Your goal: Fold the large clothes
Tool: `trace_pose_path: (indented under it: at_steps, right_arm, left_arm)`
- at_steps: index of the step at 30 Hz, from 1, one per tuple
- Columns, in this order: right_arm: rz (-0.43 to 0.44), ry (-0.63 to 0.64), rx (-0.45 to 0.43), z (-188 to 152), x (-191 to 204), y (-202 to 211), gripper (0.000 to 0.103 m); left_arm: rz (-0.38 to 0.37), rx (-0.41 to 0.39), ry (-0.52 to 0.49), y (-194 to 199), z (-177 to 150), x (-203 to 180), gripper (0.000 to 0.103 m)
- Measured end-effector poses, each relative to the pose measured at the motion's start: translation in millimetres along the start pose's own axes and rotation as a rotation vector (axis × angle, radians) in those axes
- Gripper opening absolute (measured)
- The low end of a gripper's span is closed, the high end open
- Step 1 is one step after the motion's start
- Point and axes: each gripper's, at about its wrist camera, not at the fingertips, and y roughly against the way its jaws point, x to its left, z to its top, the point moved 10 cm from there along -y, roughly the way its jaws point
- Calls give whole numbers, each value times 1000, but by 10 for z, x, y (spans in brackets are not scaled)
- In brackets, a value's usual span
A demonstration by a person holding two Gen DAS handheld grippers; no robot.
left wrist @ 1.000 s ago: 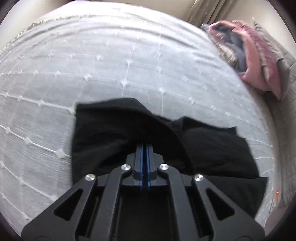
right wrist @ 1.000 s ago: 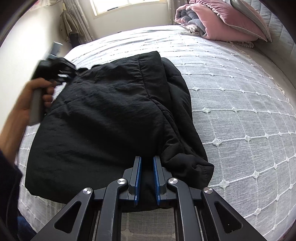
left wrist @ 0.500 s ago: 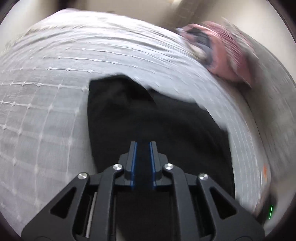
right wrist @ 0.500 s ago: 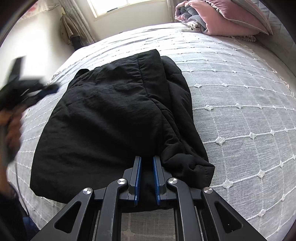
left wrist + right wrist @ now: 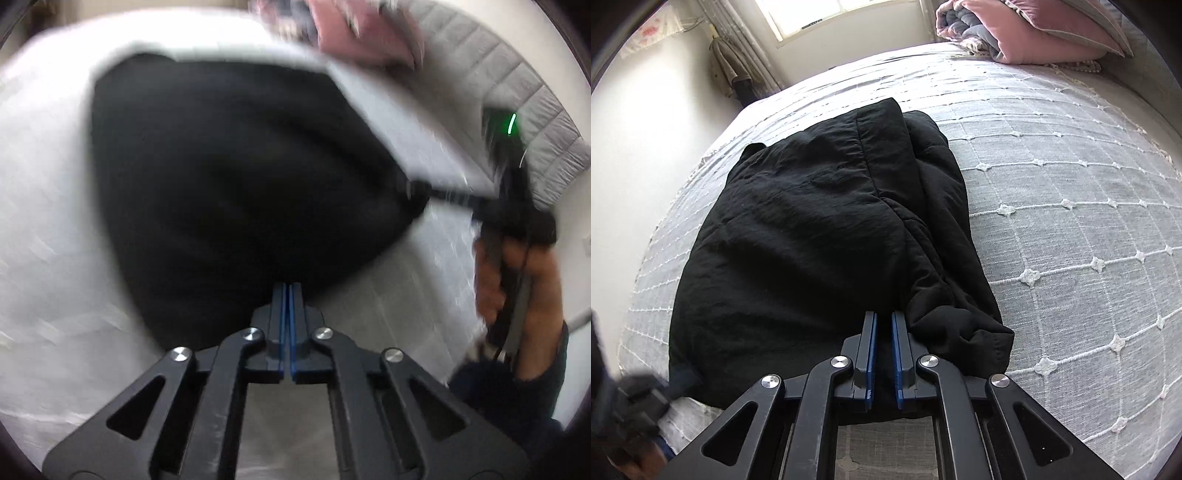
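Observation:
A large black garment [image 5: 820, 236] lies folded on the white quilted bed [image 5: 1071, 184]. My right gripper [image 5: 882, 321] is shut on the garment's near edge, with black cloth between its blue pads. In the blurred left wrist view the garment [image 5: 236, 177] fills the middle. My left gripper [image 5: 287, 291] is shut at the garment's near corner; its blue pads meet, and the blur hides whether cloth is pinched. The right gripper [image 5: 413, 192] shows there at the garment's right corner, held by a hand [image 5: 517, 280]. The left gripper [image 5: 639, 402] shows blurred at the lower left of the right wrist view.
A pink and grey bundle of bedding [image 5: 1027, 33] lies at the head of the bed, against a grey padded headboard [image 5: 517, 85]. A window [image 5: 842, 14] and a white wall [image 5: 646, 147] stand beyond the bed's far left side.
My left gripper swung from the garment's far side round to its near corner beside the right gripper, opening midway and closing again. My right gripper kept its hold and stayed put.

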Motion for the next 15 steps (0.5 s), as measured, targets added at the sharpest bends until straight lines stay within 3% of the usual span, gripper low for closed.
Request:
trace_pose_path:
  at_steps: [1, 2, 4, 8, 10, 12, 15]
  right_arm:
    - [1, -1, 0, -7, -5, -7, 5]
    - [1, -4, -4, -4, -13, -12, 5]
    - [8, -4, -4, -17, -18, -18, 4]
    - [11, 5, -5, -20, -31, 19, 4]
    - [-16, 24, -10, -15, -1, 35, 4]
    - [-44, 37, -16, -18, 32, 41, 4]
    - [-44, 25, -17, -17, 42, 38, 4]
  left_arm:
    - [37, 90, 3, -266, -194, 22, 1]
    - [55, 51, 6, -355, -232, 49, 2]
    - [54, -13, -10, -176, -147, 8, 1]
    - [69, -200, -140, 475, 86, -184, 1]
    - [60, -264, -98, 742, 217, -128, 1]
    - [98, -317, -30, 872, 425, 74, 1]
    - [49, -309, 79, 800, 724, 367, 1]
